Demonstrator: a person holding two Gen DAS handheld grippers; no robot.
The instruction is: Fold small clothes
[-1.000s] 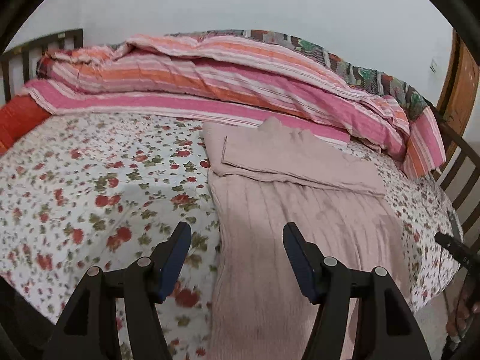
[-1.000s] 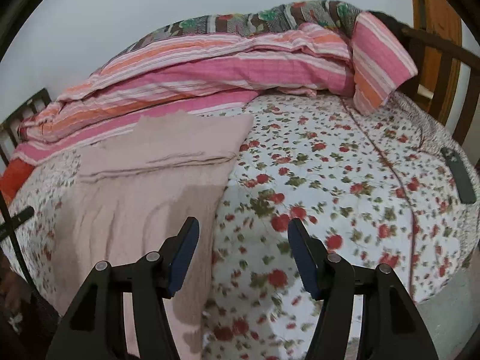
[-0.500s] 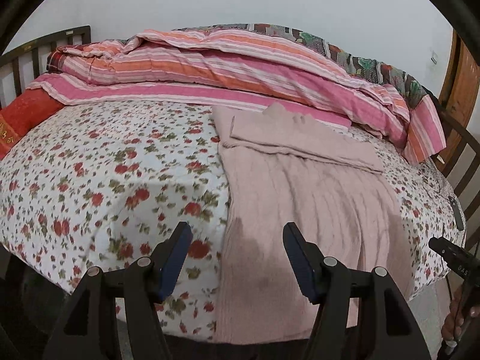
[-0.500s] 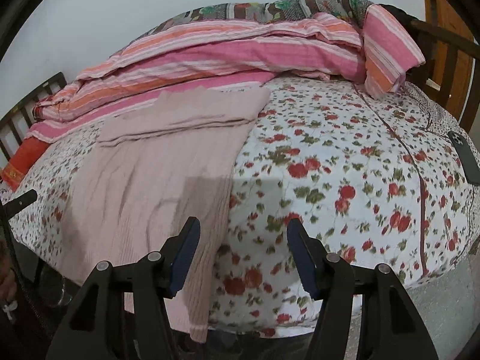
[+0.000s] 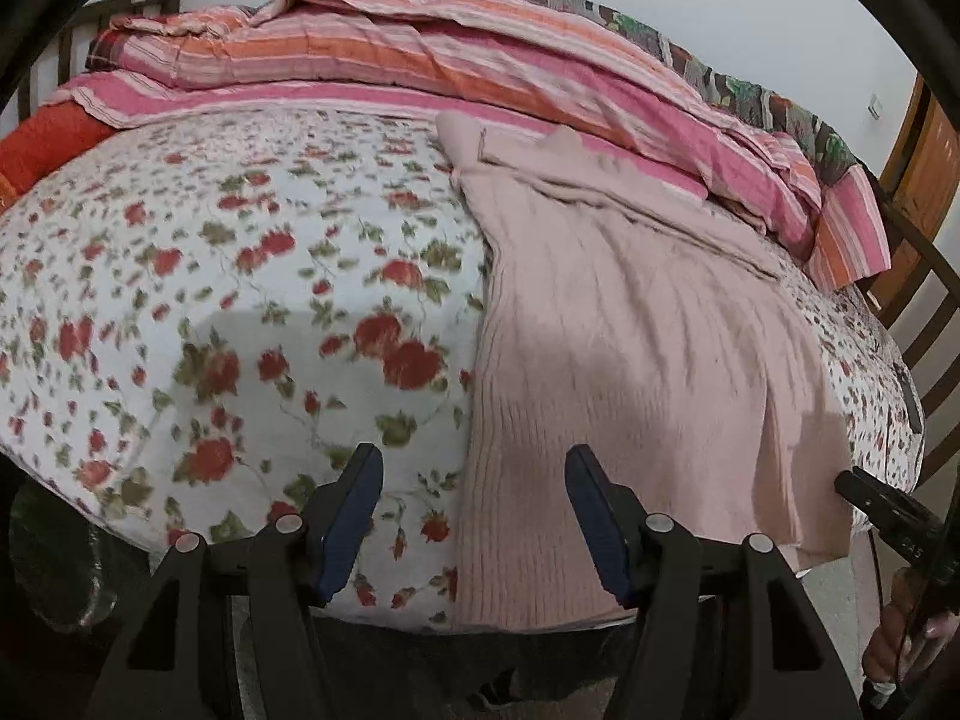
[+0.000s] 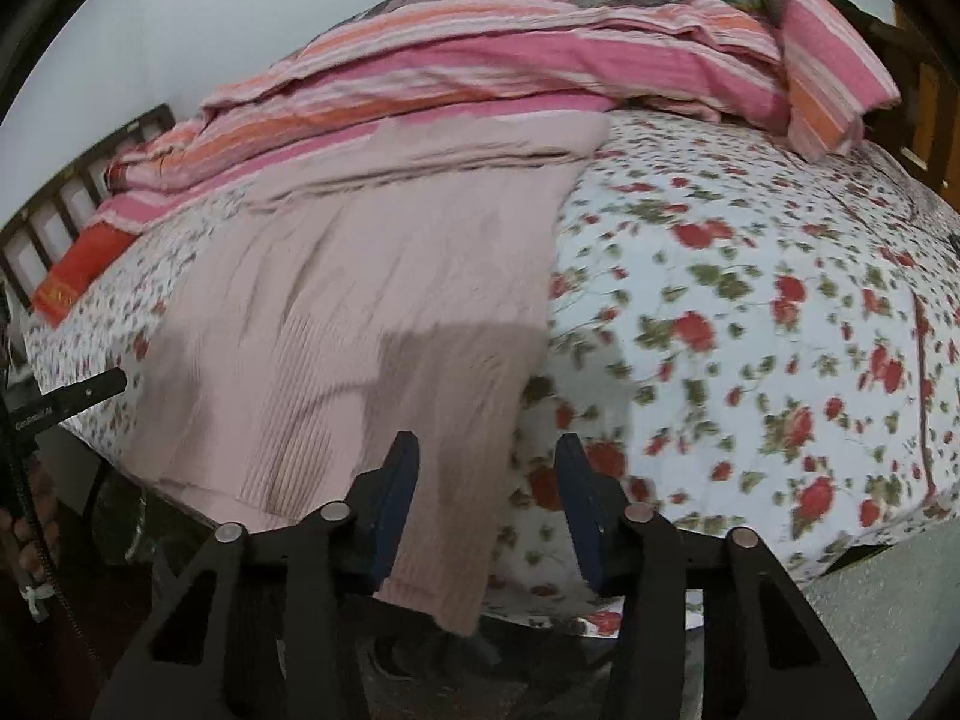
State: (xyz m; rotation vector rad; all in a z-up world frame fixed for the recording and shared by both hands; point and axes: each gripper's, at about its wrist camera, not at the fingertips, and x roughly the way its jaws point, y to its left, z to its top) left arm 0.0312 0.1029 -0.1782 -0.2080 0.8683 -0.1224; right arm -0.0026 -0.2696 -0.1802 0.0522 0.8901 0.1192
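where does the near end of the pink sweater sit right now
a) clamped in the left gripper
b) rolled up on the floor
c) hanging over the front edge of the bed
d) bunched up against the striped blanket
c, the pink sweater lies flat on the flowered bedspread and its near hem drapes past the bed's front edge, while the left gripper and right gripper are both open and hold nothing.

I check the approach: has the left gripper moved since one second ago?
Yes. The left gripper has drawn back and lower: the near edge of the floral bedsheet, earlier out of view, now shows.
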